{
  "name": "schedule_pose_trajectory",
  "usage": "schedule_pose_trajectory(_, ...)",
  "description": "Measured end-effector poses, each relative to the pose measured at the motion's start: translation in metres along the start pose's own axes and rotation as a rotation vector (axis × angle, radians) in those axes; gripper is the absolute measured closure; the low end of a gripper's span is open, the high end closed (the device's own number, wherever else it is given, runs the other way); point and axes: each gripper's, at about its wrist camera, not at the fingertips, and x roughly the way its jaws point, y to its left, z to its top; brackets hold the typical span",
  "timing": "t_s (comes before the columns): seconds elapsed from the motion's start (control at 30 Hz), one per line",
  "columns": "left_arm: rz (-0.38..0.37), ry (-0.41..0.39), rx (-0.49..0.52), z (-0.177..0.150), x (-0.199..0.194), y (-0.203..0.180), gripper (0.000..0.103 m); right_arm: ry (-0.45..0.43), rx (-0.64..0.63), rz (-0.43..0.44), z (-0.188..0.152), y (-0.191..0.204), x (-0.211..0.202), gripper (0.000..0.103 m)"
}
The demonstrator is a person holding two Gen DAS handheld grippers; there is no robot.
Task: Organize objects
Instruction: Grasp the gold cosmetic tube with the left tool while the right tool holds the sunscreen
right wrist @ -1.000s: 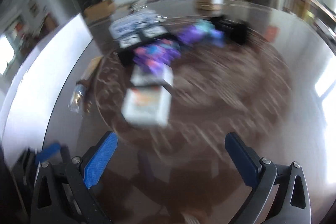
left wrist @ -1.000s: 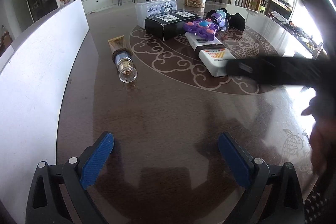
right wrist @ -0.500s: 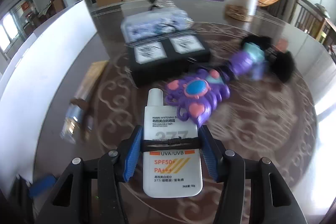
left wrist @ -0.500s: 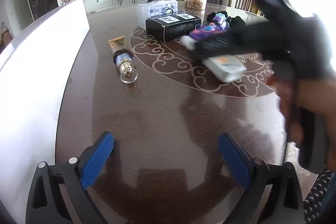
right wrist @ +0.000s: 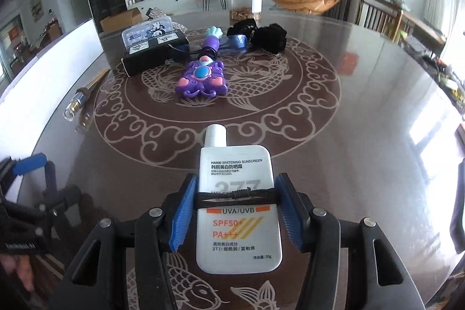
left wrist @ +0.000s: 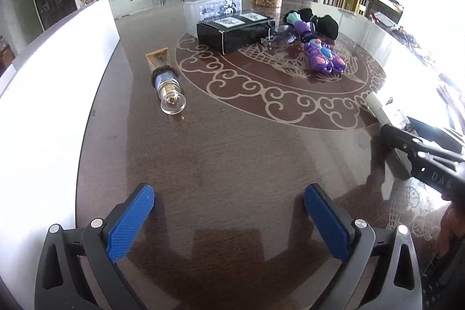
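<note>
My right gripper [right wrist: 235, 208] is shut on a white sunscreen tube [right wrist: 237, 193] with a black band around it, cap pointing away, held over the near part of the table. The tube's cap [left wrist: 377, 106] shows at the right edge of the left wrist view. My left gripper [left wrist: 229, 220] is open and empty above bare table near the front edge. A purple toy [right wrist: 202, 79] lies at the table's middle, with a black box [right wrist: 154, 54], a clear case [right wrist: 146, 32] and black cloth items [right wrist: 267, 35] behind it. A glass-capped tube [left wrist: 167, 80] lies to the left.
A clear jar [right wrist: 244, 0] stands at the far side of the round dark table [right wrist: 363, 106]. A white board [left wrist: 43, 106] runs along the table's left edge. Chairs and furniture stand beyond the table on the right.
My right gripper closed on the sunscreen tube beside the purple toy and drew it back toward the near, right part of the table. The left gripper stayed put.
</note>
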Motion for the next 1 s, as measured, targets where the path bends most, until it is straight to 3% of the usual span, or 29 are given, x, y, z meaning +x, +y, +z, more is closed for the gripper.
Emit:
schedule_pose_trajectory(0.07, 0.014, 0.040, -0.064, 0.005, 0.000, 0.007, 0.000, -0.007, -0.016, -0.004, -0.003, 0.003, -0.001, 0.041)
schedule_pose_trajectory(0.13, -0.005, 0.013, -0.143, 0.016, -0.004, 0.018, 0.000, -0.006, -0.010, 0.012, 0.000, 0.005, 0.001, 0.037)
schedule_pose_trajectory(0.37, 0.182, 0.011, -0.278, 0.076, 0.023, 0.049, 0.000, 0.004, -0.020, 0.018, 0.000, 0.011, 0.004, 0.026)
schedule_pose_trajectory(0.47, 0.200, 0.044, -0.323, 0.094, 0.046, 0.058, 0.000, 0.002, -0.015, 0.025, -0.001, 0.010, 0.003, 0.026)
schedule_pose_trajectory(0.57, 0.202, 0.112, -0.325, 0.102, 0.071, 0.063, 0.000, 0.006, -0.022, 0.022, 0.000, 0.011, 0.003, 0.025)
schedule_pose_trajectory(0.83, 0.199, 0.040, -0.309, 0.110, 0.080, 0.071, 0.000, 0.010, -0.030, 0.028, 0.000, 0.012, 0.004, 0.022)
schedule_pose_trajectory(1.0, 0.175, 0.085, -0.285, 0.112, 0.080, 0.069, 0.000, 0.013, -0.034, 0.030, 0.000, 0.012, 0.005, 0.021)
